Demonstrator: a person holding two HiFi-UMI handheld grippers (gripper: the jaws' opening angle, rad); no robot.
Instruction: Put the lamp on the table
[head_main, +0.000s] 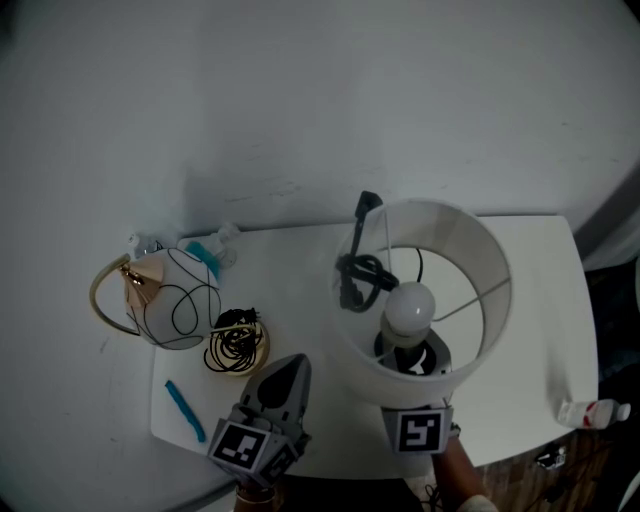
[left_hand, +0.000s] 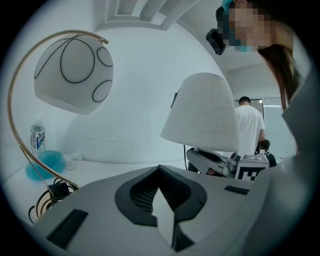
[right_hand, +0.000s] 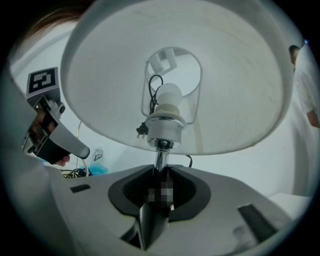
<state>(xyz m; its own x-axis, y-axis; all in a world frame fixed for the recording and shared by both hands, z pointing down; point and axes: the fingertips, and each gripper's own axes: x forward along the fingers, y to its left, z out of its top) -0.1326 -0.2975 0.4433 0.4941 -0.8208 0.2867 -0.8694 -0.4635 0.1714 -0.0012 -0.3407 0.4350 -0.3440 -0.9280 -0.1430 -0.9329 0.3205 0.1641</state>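
Right now your right gripper (right_hand: 159, 176) is clenched on the upright stem of the lamp (head_main: 410, 305), holding it above the worktop (head_main: 300, 255), right of centre; your left gripper (head_main: 288, 372) rests closed, empty, just beside.

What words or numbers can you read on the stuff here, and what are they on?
No words or numbers can be read here.
Water bottle, blue label: too blurred to read.
Small bottle, red label: too small to read.
Square markers: black-and-white patterns, not letters.
White lamp: no writing shows.
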